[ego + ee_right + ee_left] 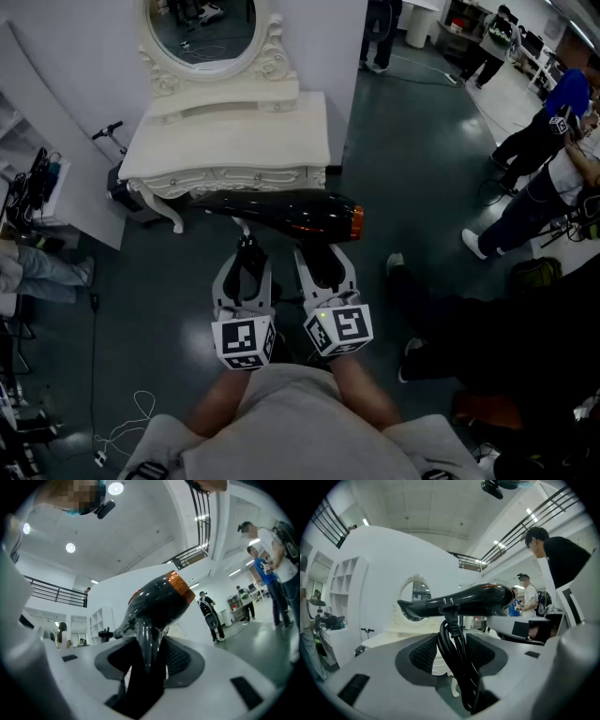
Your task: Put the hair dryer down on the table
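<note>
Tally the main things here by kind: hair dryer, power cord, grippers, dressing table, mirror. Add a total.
hair dryer: 1
power cord: 1
grippers: 2, the left gripper and the right gripper
dressing table: 1
mirror: 1
Total: 6

No words, numbers or brands can be read. The left marker cube [244,342] and right marker cube [337,330] bear only black-and-white square patterns. Any print on the hair dryer [300,211] is perhaps lost in the dimness.
</note>
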{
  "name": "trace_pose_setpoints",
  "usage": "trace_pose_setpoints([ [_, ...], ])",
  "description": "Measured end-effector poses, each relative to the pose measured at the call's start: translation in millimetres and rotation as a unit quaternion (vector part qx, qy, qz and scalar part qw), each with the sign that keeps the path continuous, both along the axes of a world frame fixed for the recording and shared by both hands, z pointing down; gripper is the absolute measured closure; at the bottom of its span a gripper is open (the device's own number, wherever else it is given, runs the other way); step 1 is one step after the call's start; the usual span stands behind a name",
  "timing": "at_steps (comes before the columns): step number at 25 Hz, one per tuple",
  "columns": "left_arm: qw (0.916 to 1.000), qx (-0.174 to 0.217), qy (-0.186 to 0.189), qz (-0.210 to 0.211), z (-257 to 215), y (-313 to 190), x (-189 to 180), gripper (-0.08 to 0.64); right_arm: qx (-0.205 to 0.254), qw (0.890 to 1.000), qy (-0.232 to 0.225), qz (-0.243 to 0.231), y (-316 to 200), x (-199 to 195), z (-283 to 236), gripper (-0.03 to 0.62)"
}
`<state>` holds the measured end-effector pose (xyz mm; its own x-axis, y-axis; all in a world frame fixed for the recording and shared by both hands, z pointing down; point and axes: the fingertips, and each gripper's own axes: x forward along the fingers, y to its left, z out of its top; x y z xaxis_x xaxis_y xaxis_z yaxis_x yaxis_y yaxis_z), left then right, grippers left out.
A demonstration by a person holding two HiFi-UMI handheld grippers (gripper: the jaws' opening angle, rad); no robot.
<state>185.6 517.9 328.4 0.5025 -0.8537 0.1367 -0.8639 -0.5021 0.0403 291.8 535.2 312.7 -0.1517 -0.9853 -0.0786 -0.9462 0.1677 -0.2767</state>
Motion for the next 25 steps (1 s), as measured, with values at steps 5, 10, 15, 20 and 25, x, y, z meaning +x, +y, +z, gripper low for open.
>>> trace_pose_setpoints([
  [5, 1.0, -0.002, -0.002, -0.004, 9.6, -18.6, -11.9, 0.357, -0.003, 1.0, 0.0, -0.005, -20.2, -10.7, 9.5, 0.403],
  [10, 0.9995, -0.01, -0.004, -0.031, 9.4, -48.9, -50.2, 0.357, -0.014, 1.0, -0.008, -0.027, -58.6, -45.4, 10.1, 0.402],
  [15, 0.9979, -0.016, -0.01, -0.063, 15.7, -74.2, -91.2, 0.357, -0.022, 0.998, -0.016, -0.062, -91.6, -86.4, 17.9, 0.403],
  [20, 0.9952, -0.023, -0.014, -0.094, 27.8, -95.8, -124.5, 0.357, -0.024, 0.995, -0.01, -0.096, -117.9, -123.2, 28.6, 0.403],
  [25, 0.9933, -0.036, -0.006, -0.109, 42.4, -113.5, -140.9, 0.357, -0.032, 0.993, -0.001, -0.112, -140.8, -140.3, 39.3, 0.403],
])
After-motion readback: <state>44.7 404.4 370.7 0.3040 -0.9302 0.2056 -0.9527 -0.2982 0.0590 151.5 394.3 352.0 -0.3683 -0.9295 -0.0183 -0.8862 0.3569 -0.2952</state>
